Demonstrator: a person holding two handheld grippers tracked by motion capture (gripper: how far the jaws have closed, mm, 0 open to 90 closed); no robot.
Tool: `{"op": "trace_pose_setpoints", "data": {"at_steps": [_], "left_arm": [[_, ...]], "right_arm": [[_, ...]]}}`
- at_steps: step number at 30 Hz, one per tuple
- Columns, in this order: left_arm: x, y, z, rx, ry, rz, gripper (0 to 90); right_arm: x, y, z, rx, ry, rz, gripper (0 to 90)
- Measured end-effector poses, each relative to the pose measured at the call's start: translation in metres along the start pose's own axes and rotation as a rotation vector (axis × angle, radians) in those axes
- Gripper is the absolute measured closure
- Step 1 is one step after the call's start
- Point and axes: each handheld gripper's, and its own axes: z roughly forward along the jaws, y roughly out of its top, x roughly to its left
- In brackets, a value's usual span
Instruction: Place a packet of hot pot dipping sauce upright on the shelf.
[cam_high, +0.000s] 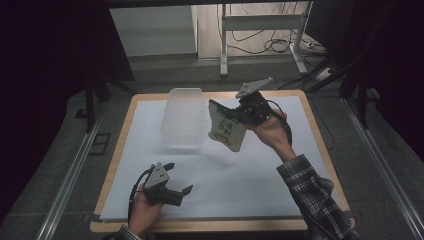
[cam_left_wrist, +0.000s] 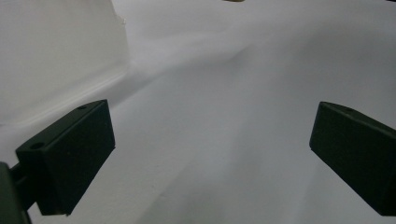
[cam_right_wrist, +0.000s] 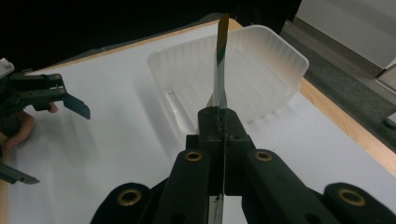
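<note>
Above tray, right gripper jaws clamp packet — printed face high view, left gripper wide.

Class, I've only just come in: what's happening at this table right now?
A person works with two handheld grippers. The right gripper is shut on a flat packet, held in the air beside a clear plastic tray on the white sheet. The left gripper is open, near the front edge, holding nothing.
</note>
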Motion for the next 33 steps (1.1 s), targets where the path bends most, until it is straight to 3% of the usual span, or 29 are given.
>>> {"op": "trace_pose_setpoints", "data": {"at_steps": [15, 33], "left_arm": [[-0.001, 0.001, -0.001, -0.008, -0.017, -0.004, 0.0], [-0.001, 0.001, -0.001, -0.013, -0.021, -0.011, 0.0]], "right_arm": [[0.004, 0.033, 0.042, 0.008, 0.065, -0.039, 89.4], [0.011, 0.062, 0.089, 0.001, 0.095, -0.059, 89.4]]}}
